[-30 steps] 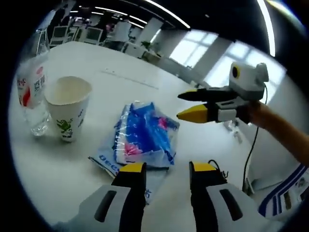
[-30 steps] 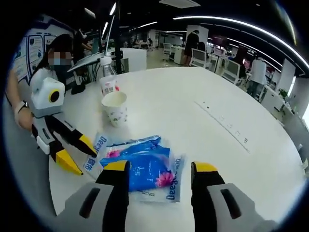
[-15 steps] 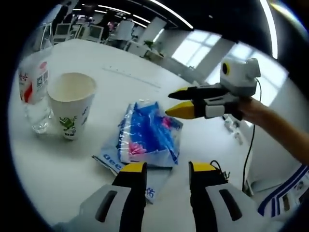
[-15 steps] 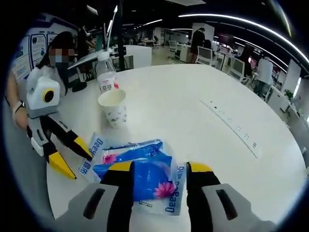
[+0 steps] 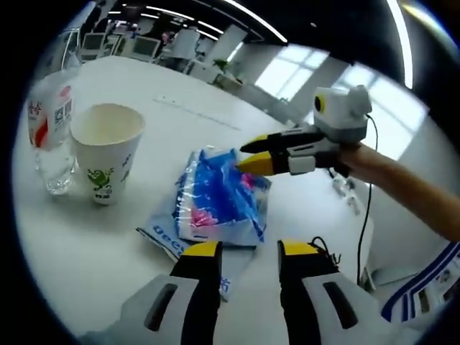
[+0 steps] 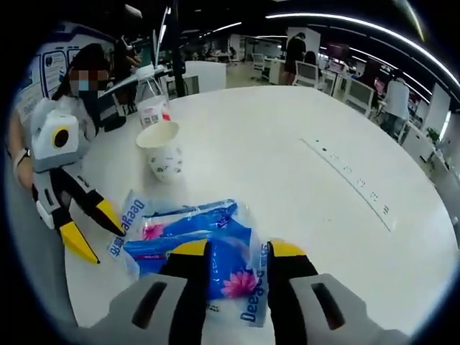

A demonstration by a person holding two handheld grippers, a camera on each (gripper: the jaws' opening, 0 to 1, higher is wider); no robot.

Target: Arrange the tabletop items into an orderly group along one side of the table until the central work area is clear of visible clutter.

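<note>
On the smooth white round table [image 6: 302,172] lies a crinkled, glossy clear-and-blue plastic packet [image 5: 215,201] with pink flower print and blue lettering along its edge — a soft, flattish pack with a wrinkled film skin. In the right gripper view the same packet [image 6: 198,237] sits directly at the right gripper [image 6: 236,253], whose yellow-tipped black jaws are spread apart with the packet's near end lying between them; I cannot tell whether the pads touch the film. From the left gripper view that gripper [image 5: 248,154] comes in from the right, its pointed tips just parted and resting at the far top edge of the packet.

The left gripper [image 5: 246,251] hovers near the packet's lettered corner, jaws parted, nothing between them. In the right gripper view it [image 6: 90,226] stands beside the packet's left edge, jaws splayed.

Beyond the packet stands a white tapered paper cup [image 5: 106,159] with a small green printed figure, upright and open at the top. Just behind it, close beside, is a clear ribbed plastic water bottle [image 5: 49,129] with a red-and-white label. Both show again in the right gripper view, cup [image 6: 162,149] in front, bottle [image 6: 152,104] behind — well apart from the packet.
</note>
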